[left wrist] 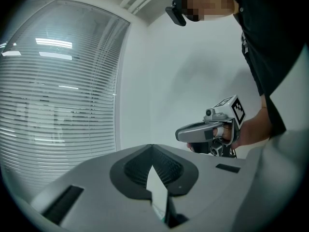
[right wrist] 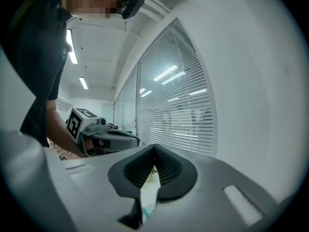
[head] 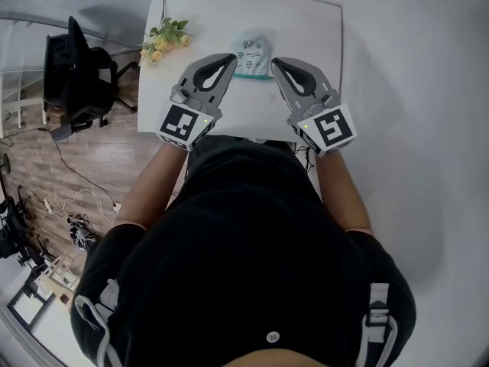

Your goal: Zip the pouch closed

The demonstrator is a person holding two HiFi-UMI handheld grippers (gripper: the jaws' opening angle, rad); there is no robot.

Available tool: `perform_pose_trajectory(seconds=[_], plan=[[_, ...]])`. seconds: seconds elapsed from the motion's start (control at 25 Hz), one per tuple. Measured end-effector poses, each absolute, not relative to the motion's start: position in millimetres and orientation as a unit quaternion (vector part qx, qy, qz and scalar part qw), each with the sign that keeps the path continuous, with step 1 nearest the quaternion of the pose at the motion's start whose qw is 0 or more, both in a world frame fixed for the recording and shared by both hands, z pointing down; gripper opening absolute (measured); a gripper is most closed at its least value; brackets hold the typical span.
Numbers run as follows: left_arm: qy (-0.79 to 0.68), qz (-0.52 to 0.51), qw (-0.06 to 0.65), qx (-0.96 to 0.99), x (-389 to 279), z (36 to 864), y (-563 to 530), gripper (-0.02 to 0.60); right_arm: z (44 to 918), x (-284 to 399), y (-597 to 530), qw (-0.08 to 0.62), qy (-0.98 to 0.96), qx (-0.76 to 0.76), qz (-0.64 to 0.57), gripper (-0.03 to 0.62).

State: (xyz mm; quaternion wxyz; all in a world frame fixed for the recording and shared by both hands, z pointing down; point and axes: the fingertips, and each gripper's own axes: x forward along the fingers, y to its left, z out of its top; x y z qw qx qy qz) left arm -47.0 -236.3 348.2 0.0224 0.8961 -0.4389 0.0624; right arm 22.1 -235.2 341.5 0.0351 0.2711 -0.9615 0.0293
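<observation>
Head view has left gripper (head: 230, 58) and right gripper (head: 276, 62) shut, empty, near the pouch (head: 253, 50); unopened, they may shove it.

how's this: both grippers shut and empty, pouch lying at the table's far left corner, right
No: the head view shows the pouch at the table's far middle; the flowers lie near that corner. The left gripper and right gripper are shut and empty.

Pale pouch (head: 253, 53) — flat on table (head: 306, 29).
</observation>
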Motion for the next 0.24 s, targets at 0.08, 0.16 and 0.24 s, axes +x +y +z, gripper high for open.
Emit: perform_pose_trajectory(seconds=[0.08, 0.16, 0.24], plan=[[-0.439, 0.063, 0.025, 0.896, -47.0, 348.5, -234.9, 0.008, 341.2, 21.6, -233.5, 0.035, -0.962, 0.270, 0.030, 0.009], [-0.438, 0.065, 0.025, 0.896, -46.1, 349.7, -232.4, 0.008, 341.8, 22.0, -231.4, 0.035, -0.962, 0.269, 0.030, 0.009], [-0.438, 0.067, 0.025, 0.896, -45.1, 350.9, -229.8, 0.008, 342.5, 22.5, -229.6, 0.035, -0.962, 0.269, 0.029, 0.009]])
